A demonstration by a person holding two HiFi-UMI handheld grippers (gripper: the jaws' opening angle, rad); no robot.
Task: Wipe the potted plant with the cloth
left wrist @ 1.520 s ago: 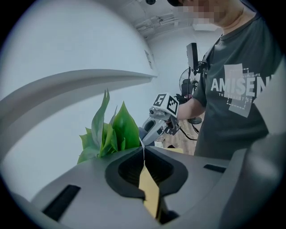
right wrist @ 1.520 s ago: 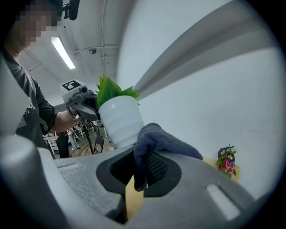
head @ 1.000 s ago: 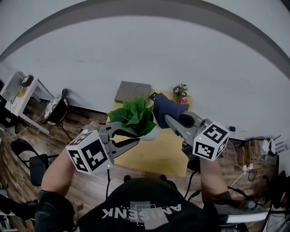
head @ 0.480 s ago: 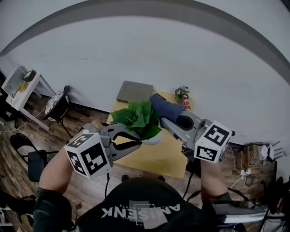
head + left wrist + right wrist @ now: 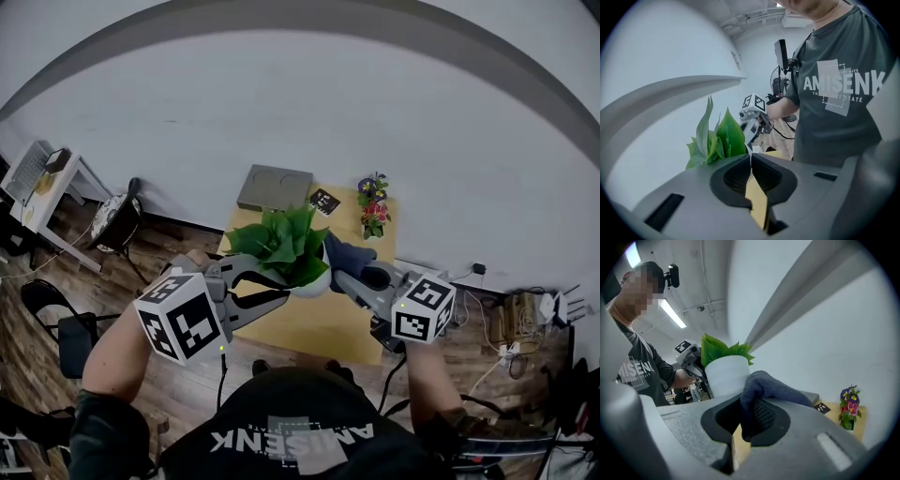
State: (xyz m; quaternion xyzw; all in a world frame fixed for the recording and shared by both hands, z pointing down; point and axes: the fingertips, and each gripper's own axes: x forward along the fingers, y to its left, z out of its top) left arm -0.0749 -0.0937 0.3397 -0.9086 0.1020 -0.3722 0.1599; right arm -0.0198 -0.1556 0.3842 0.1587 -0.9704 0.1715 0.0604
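Head view: your right gripper (image 5: 339, 277), clamped on the dark blue cloth (image 5: 345, 253), has dropped from above the leaves to just beside the green-leaved plant in a white pot (image 5: 281, 244). Your left gripper (image 5: 284, 287) pinches its rim above the yellow table (image 5: 328, 323).

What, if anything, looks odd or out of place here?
Nothing spilled or broken. One oddity: the potted plant seems lifted off the yellow table, pinched by its white rim in the left gripper, while the right gripper holds a dark cloth beside it.
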